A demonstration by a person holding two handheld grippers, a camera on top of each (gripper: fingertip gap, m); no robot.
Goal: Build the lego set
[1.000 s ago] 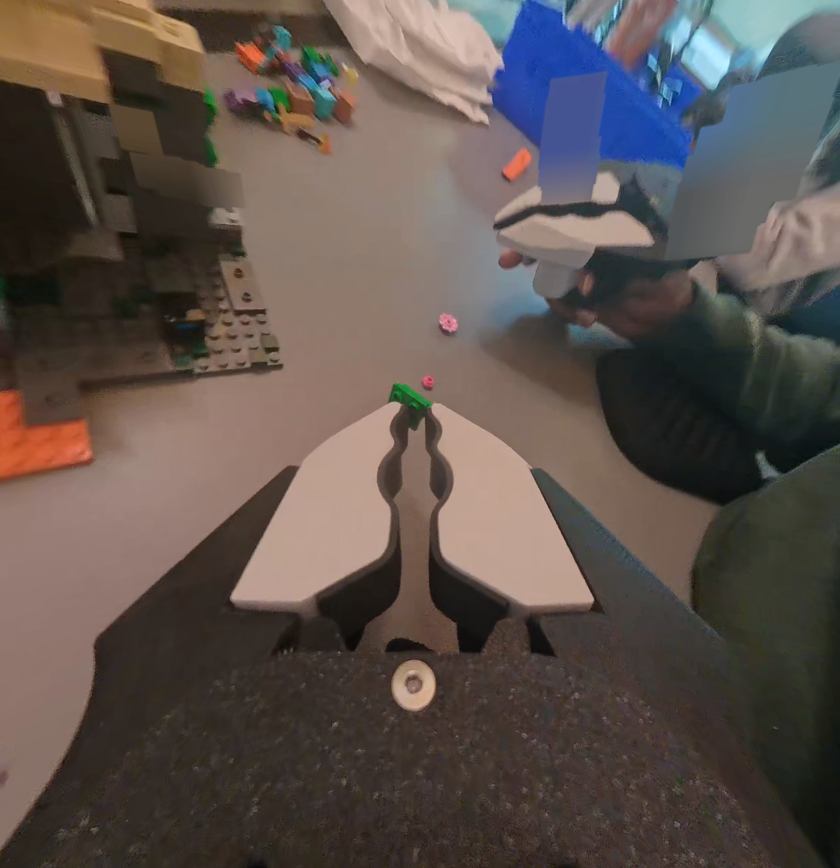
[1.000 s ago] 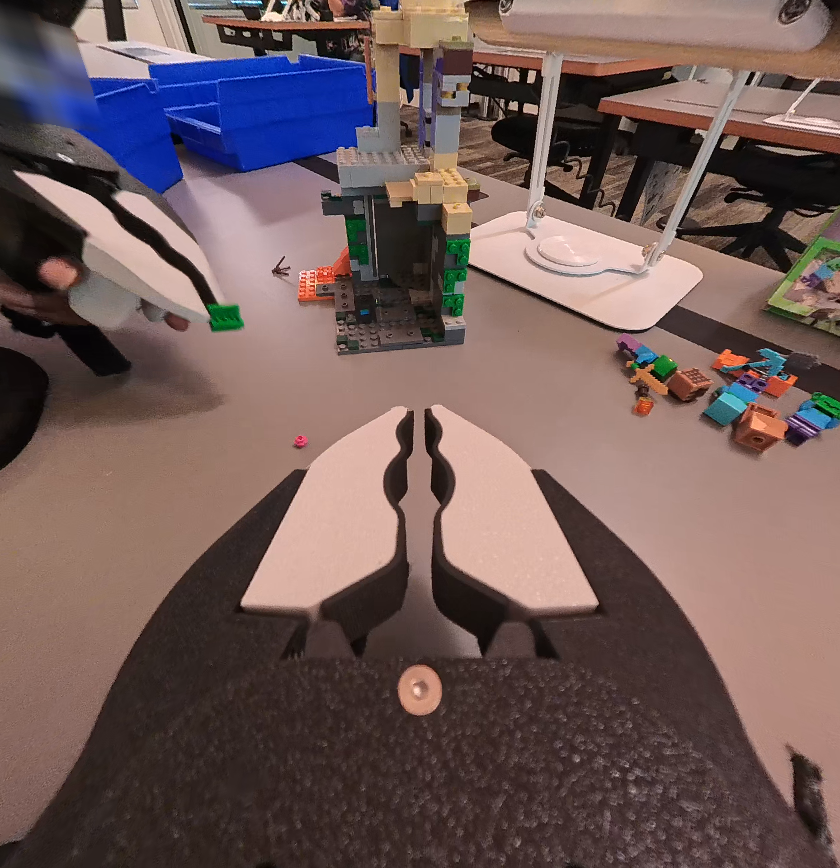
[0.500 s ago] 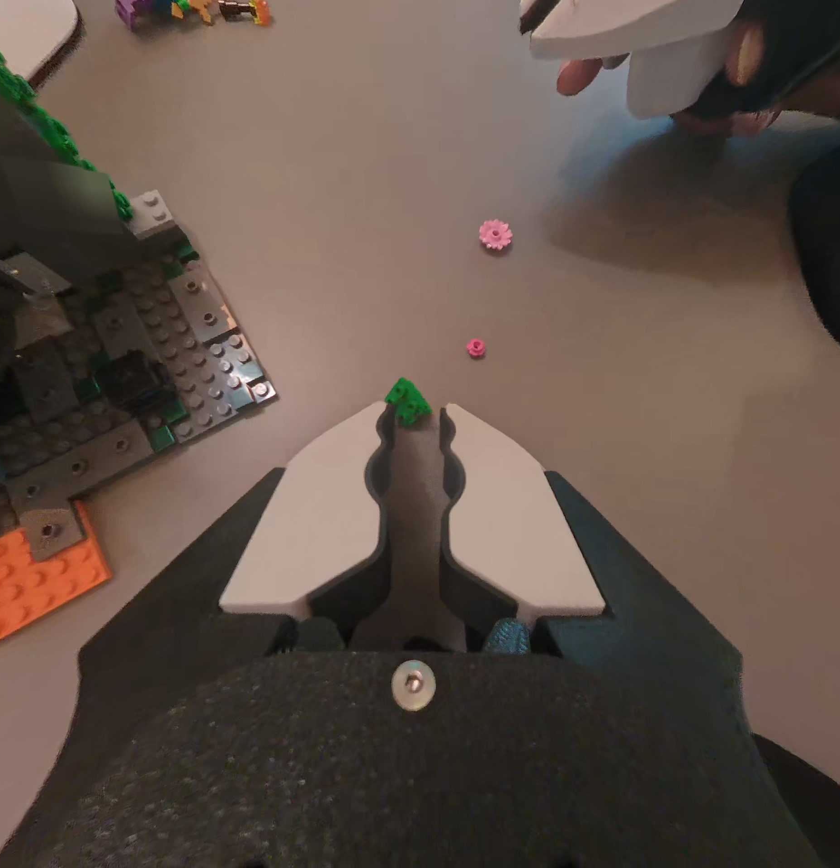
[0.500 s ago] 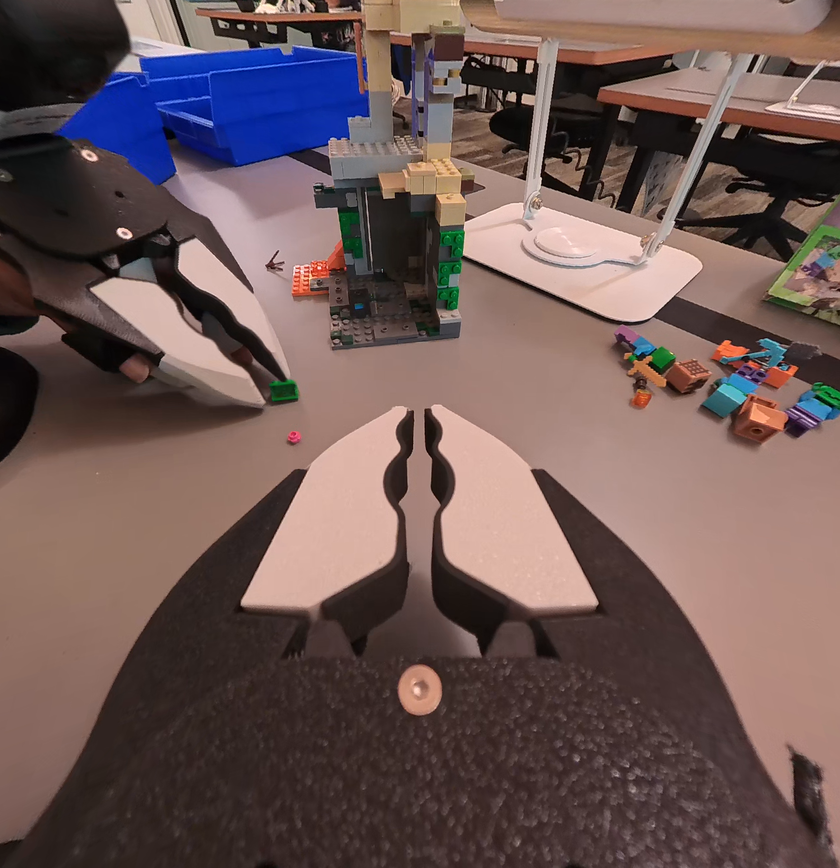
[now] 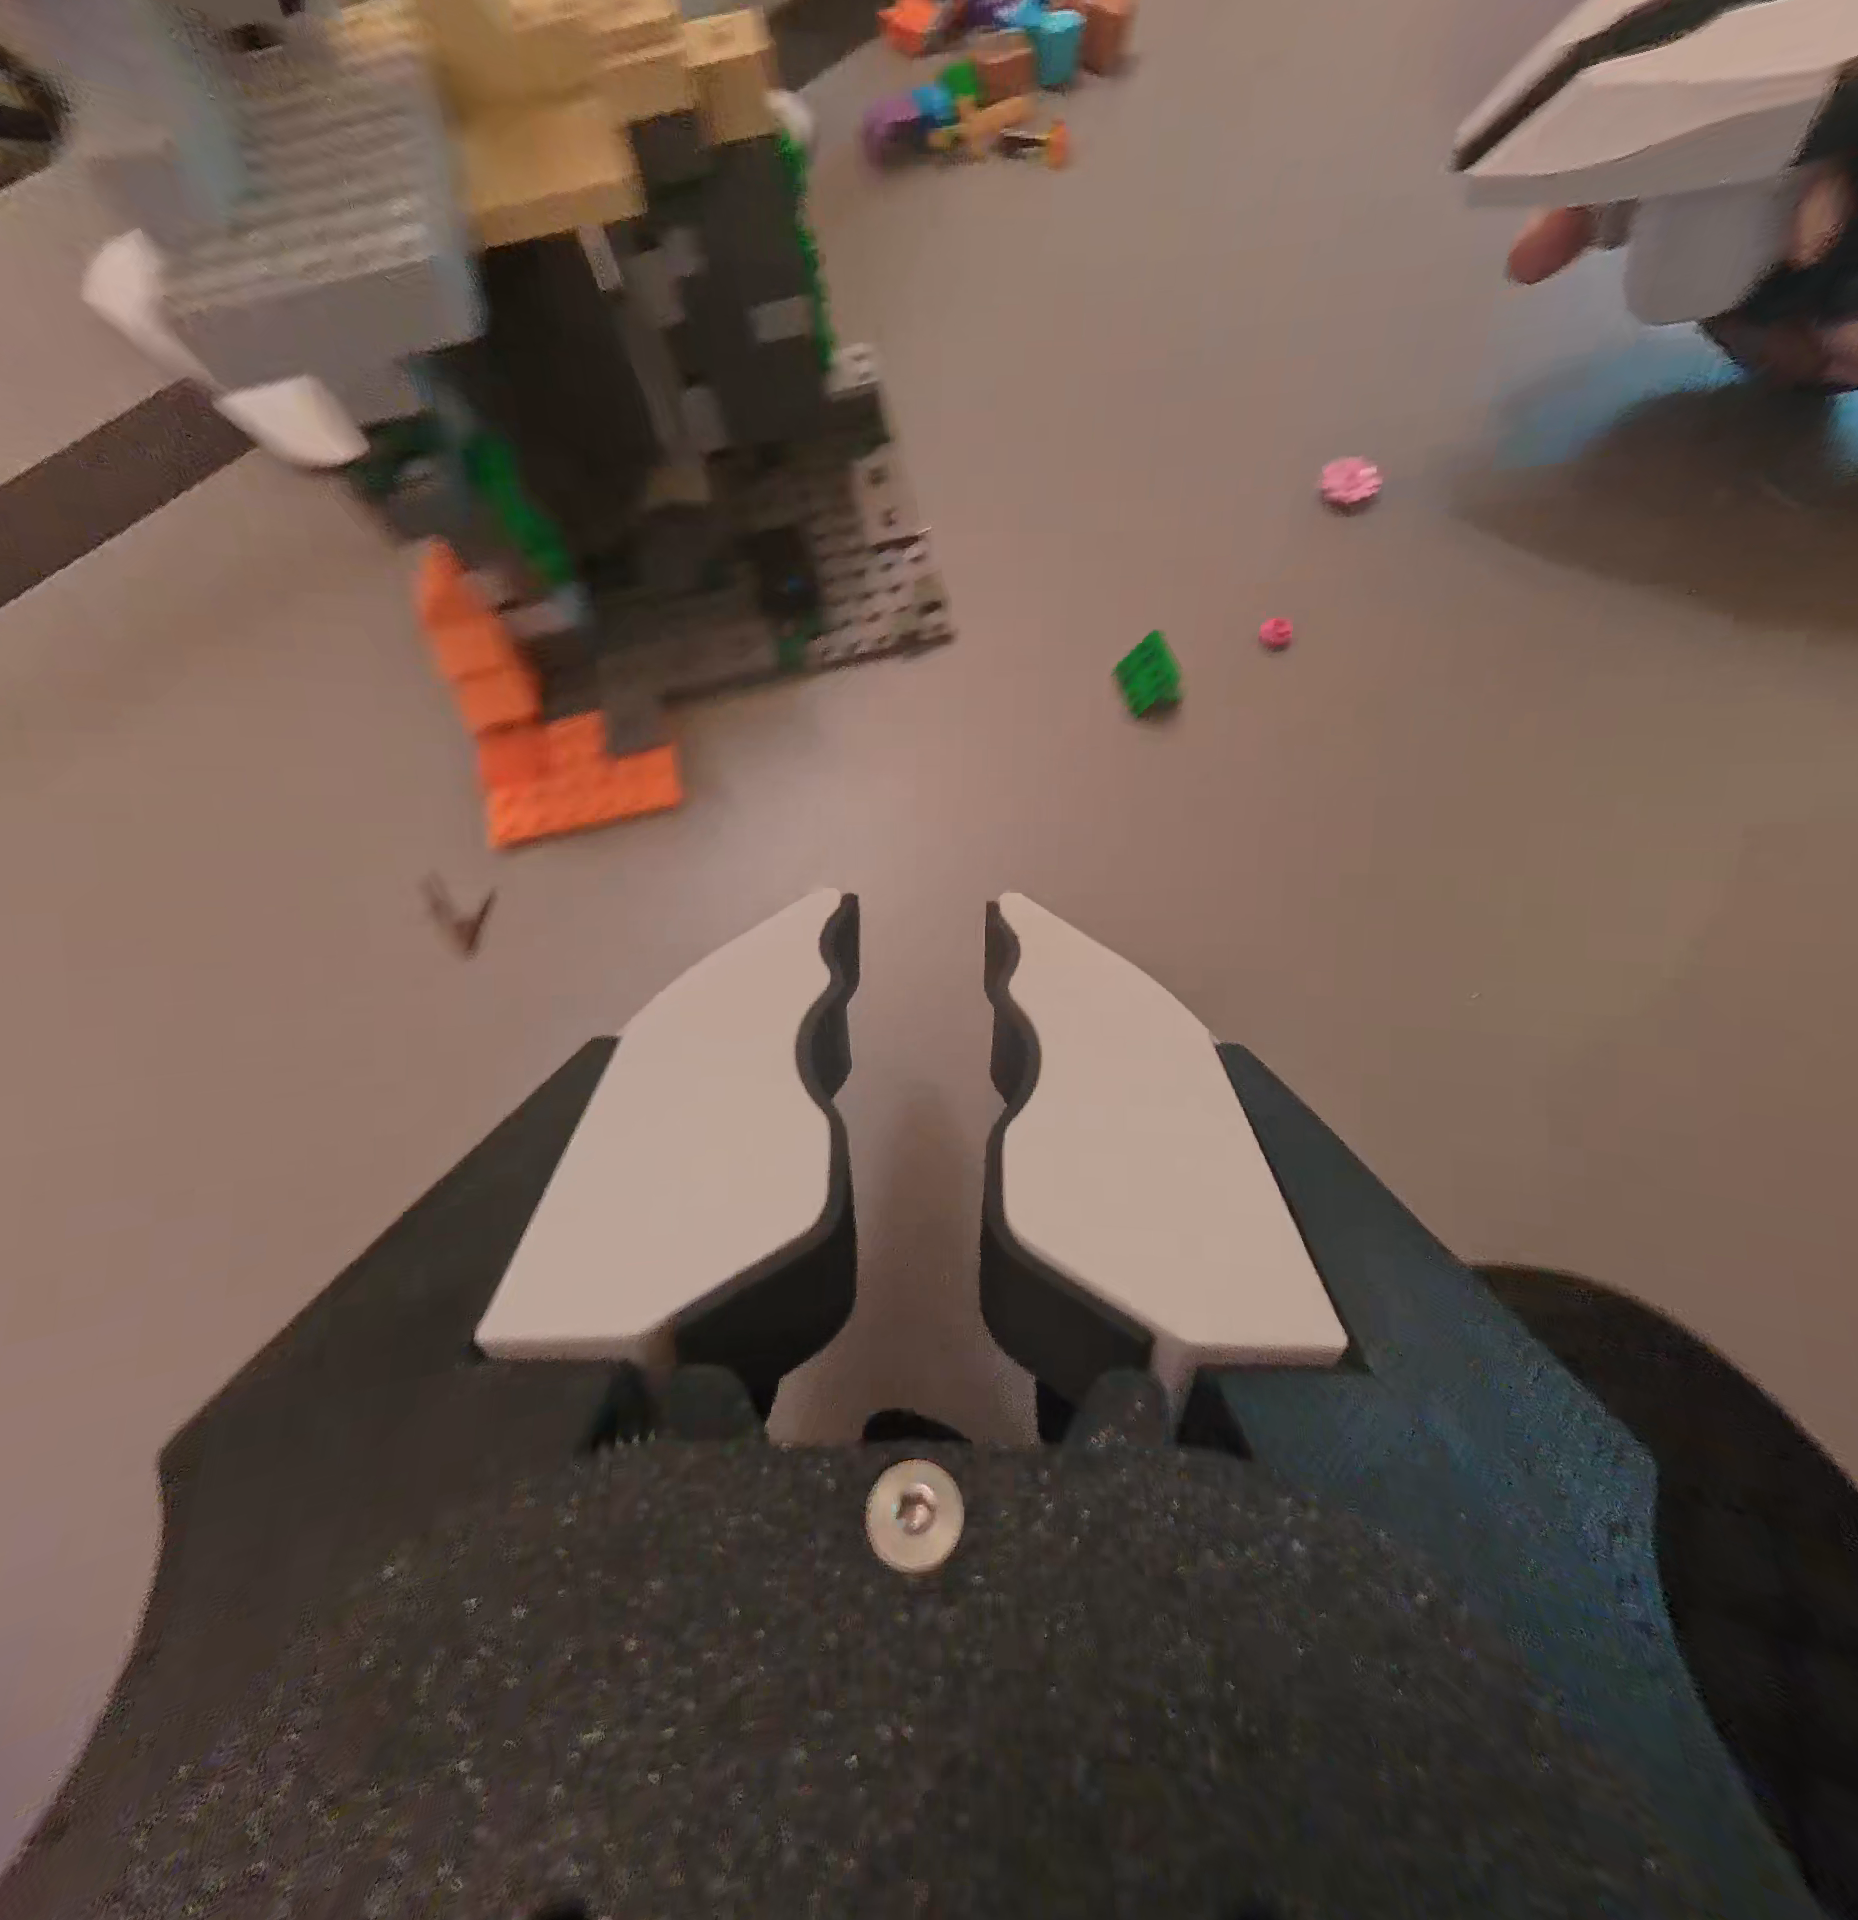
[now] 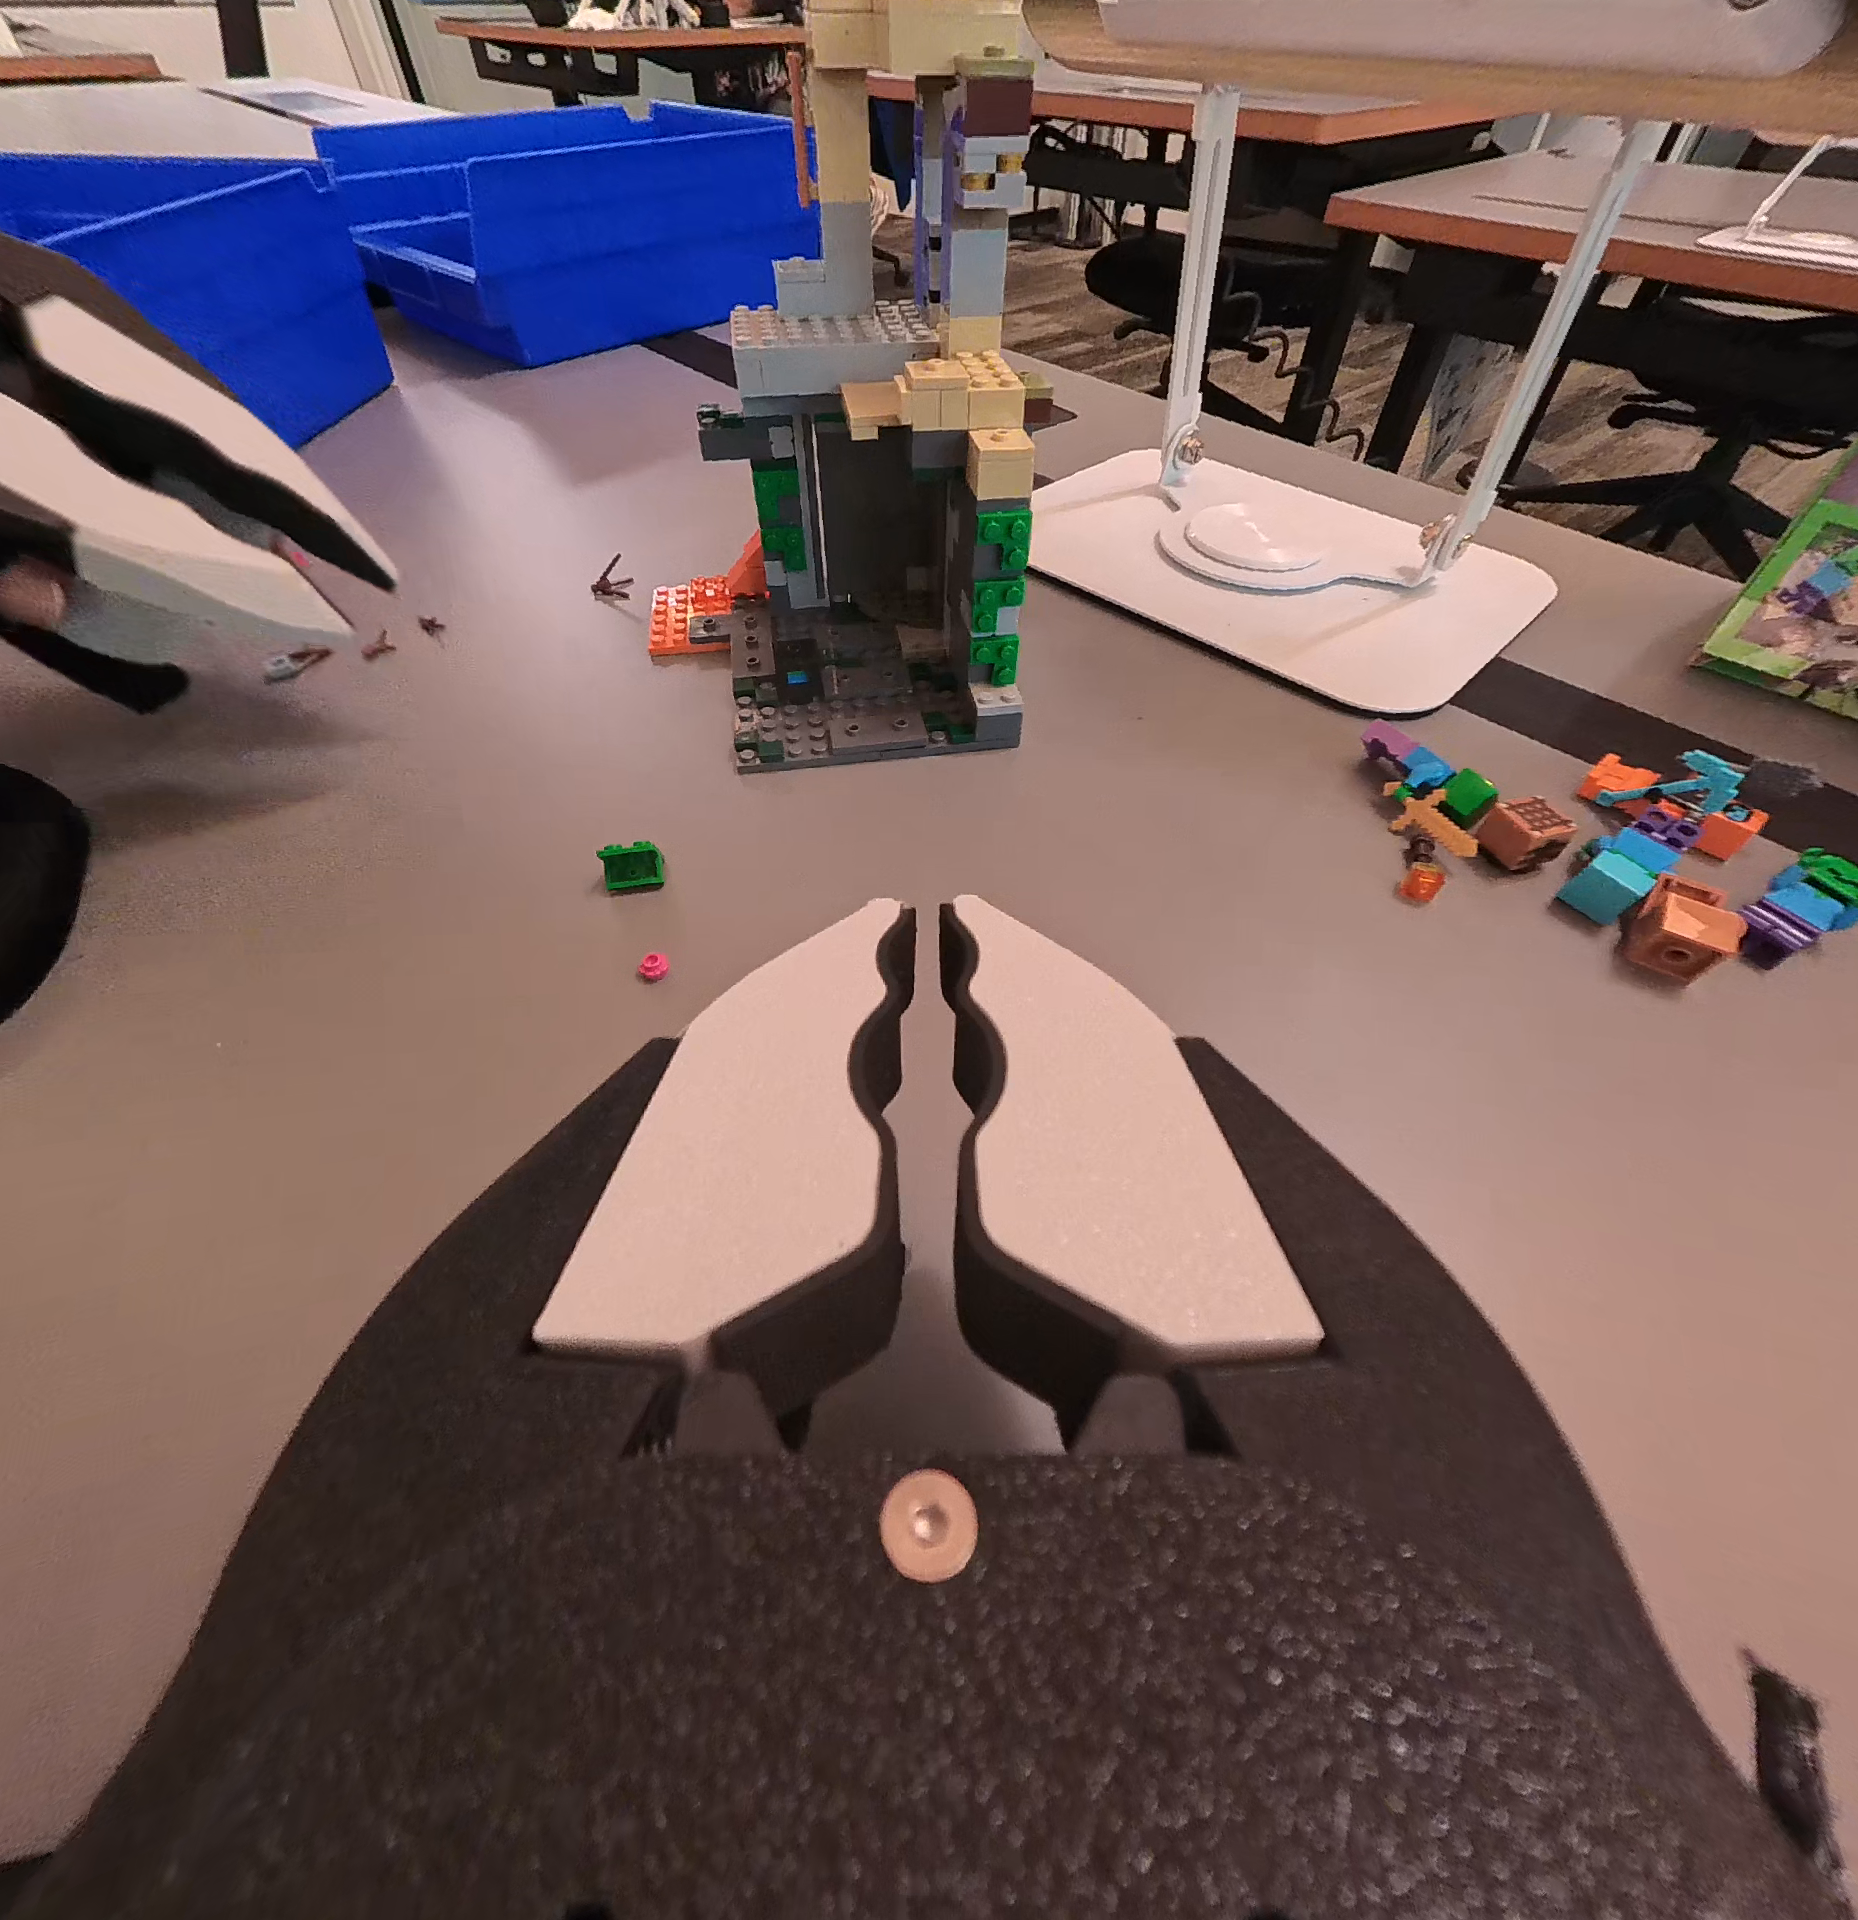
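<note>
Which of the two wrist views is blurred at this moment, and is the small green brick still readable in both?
Left wrist view: motion-smeared, worst on the lego tower and the far right hand-held gripper; the green brick is soft but recognisable. Right wrist view: sharp on brick and tower; only the left hand-held gripper is blurred.

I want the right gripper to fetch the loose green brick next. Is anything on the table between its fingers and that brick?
Nothing visible blocks it. The green brick lies alone on the grey table, ahead-left of the right gripper. Only a small pink stud sits nearby, just beside the straight path.
</note>
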